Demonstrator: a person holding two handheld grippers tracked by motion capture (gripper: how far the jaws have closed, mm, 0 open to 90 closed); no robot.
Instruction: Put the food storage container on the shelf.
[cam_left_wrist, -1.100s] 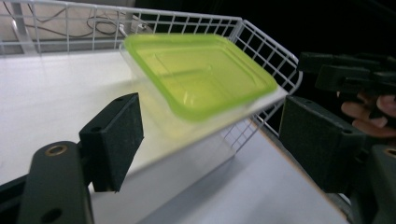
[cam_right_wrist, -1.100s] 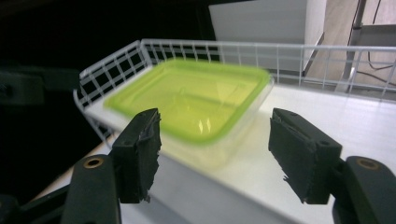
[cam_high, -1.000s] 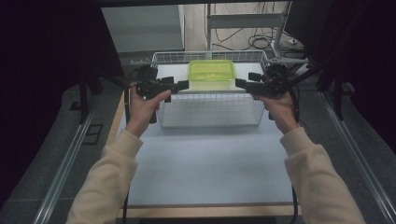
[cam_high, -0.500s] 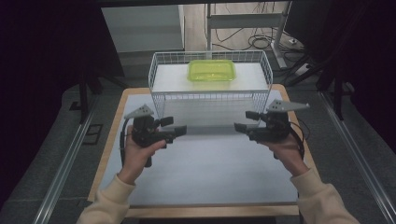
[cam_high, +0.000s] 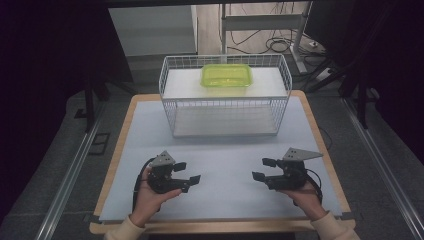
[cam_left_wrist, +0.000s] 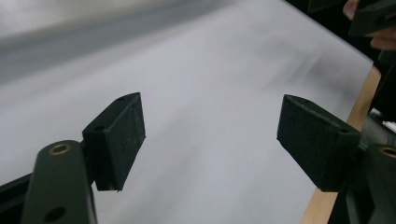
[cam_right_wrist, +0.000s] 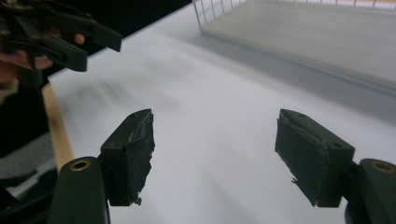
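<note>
No writing, brand or label can be read on anything here.

One bench (cam_high: 125, 150) stands under the high view, its top covered by a pale sheet with a strip of bare wood showing along the left, right and near edges. One white wire basket (cam_high: 225, 95) sits on the far half of the bench, centred, its long side facing the person. Inside it, on what looks like a raised white shelf toward the back, lies one yellow-green container (cam_high: 226, 75), rectangular with rounded corners; whether it has a lid is hard to tell at this size.

Two grippers are held low over the near half of the bench, well apart from each other and from the basket. The left gripper (cam_high: 187, 172) sits in the person's left hand (cam_high: 150, 192) near the left side, jaws pointing toward the middle. The right gripper (cam_high: 265, 169) sits in the right hand (cam_high: 302, 192) near the right side, jaws pointing back at it.

In the left gripper view the left gripper (cam_left_wrist: 210, 135) has its jaws spread wide with nothing between them, only the pale sheet below and the wooden edge at the right. In the right gripper view the right gripper (cam_right_wrist: 212, 149) is likewise spread wide and empty; its pads (cam_right_wrist: 135, 149) look frayed, and the basket's lower corner shows at the top.

The sheet between the two grippers, and between them and the basket, lies bare.
</note>
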